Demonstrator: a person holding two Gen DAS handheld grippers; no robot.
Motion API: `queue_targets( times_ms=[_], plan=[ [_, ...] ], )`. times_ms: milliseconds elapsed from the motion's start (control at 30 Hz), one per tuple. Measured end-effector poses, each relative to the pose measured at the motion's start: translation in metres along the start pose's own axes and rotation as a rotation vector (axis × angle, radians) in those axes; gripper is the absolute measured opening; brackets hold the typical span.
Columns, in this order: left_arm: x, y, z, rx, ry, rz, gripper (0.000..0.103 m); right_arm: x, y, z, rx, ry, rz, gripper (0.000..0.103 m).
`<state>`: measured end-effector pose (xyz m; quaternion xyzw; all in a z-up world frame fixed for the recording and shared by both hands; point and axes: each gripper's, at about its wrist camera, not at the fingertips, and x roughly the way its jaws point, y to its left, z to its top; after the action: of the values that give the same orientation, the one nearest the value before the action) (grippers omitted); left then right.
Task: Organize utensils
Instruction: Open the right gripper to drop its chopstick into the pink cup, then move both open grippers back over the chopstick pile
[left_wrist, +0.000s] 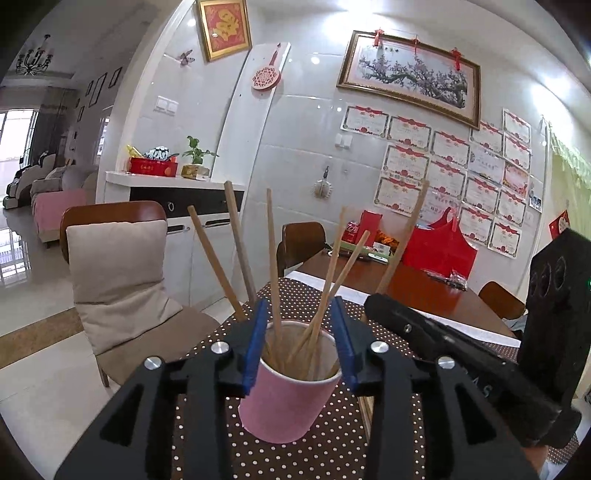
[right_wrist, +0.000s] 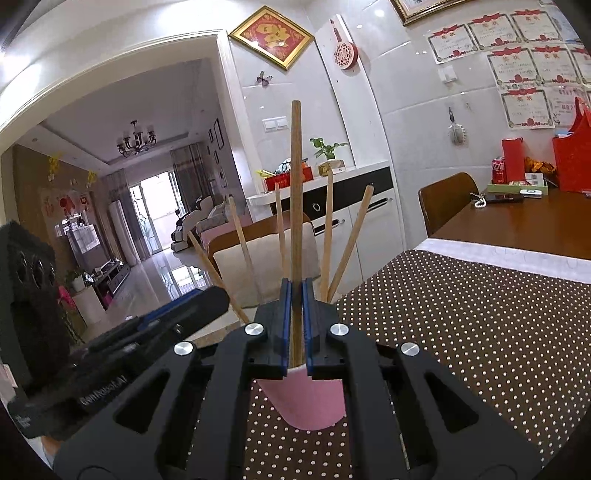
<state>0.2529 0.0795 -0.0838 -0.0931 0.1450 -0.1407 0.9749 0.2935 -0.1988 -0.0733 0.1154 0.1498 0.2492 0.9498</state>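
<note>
Bright, even room light; daylight floods the far balcony doors (right_wrist: 147, 210), ceiling lamps glare on glossy wall tiles (left_wrist: 314, 61). Sharp focus, fisheye bending and dark corners.

The right gripper (right_wrist: 295, 295) pinches one upright wooden chopstick (right_wrist: 295, 192), its jaws tight on the shaft above the pink cup (right_wrist: 314, 404). More chopsticks (right_wrist: 327, 229) fan out at 11 and 1 o'clock (all standing in the cup). The polka-dot cloth (right_wrist: 461, 332) spreads toward 3 o'clock; the left gripper (right_wrist: 162, 325) lies at 9.
</note>
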Motion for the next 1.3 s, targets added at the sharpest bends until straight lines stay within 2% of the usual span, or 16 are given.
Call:
queue_targets(
  times_ms=[267, 333, 400, 567, 633, 667, 900, 1000, 1167, 1300],
  plan=[
    [-0.010, -0.005, 0.000, 0.020, 0.011, 0.019, 0.041, -0.004, 0.002, -0.007, 0.031, 0.030, -0.008, 0.008],
    [-0.013, -0.006, 0.001, 0.024, 0.010, 0.023, 0.047, -0.007, 0.002, -0.007, 0.034, 0.030, -0.020, 0.010],
    [-0.017, -0.007, 0.002, 0.024, 0.005, 0.025, 0.048, -0.010, 0.001, -0.006, 0.041, 0.030, -0.029, 0.020],
    [-0.028, -0.011, 0.004, 0.034, -0.003, 0.027, 0.051, -0.023, -0.001, -0.006, 0.048, 0.019, -0.033, 0.029],
    [-0.032, -0.014, 0.004, 0.041, -0.003, 0.027, 0.052, -0.029, -0.002, -0.005, 0.046, 0.013, -0.034, 0.041],
    [-0.035, -0.016, 0.004, 0.047, -0.003, 0.024, 0.052, -0.034, -0.003, -0.005, 0.046, 0.006, -0.033, 0.049],
    [-0.050, -0.030, 0.002, 0.090, 0.003, 0.024, 0.054, -0.063, -0.021, -0.003, 0.026, 0.007, -0.075, 0.050],
    [-0.049, -0.038, -0.005, 0.118, 0.045, 0.026, 0.054, -0.073, -0.033, -0.008, 0.019, 0.032, -0.128, 0.052],
    [-0.032, -0.053, -0.025, 0.169, 0.178, 0.001, 0.055, -0.076, -0.056, -0.024, 0.015, 0.127, -0.212, 0.056],
    [-0.008, -0.065, -0.052, 0.223, 0.344, -0.057, 0.055, -0.074, -0.071, -0.040, 0.023, 0.213, -0.242, 0.058]
  ],
)
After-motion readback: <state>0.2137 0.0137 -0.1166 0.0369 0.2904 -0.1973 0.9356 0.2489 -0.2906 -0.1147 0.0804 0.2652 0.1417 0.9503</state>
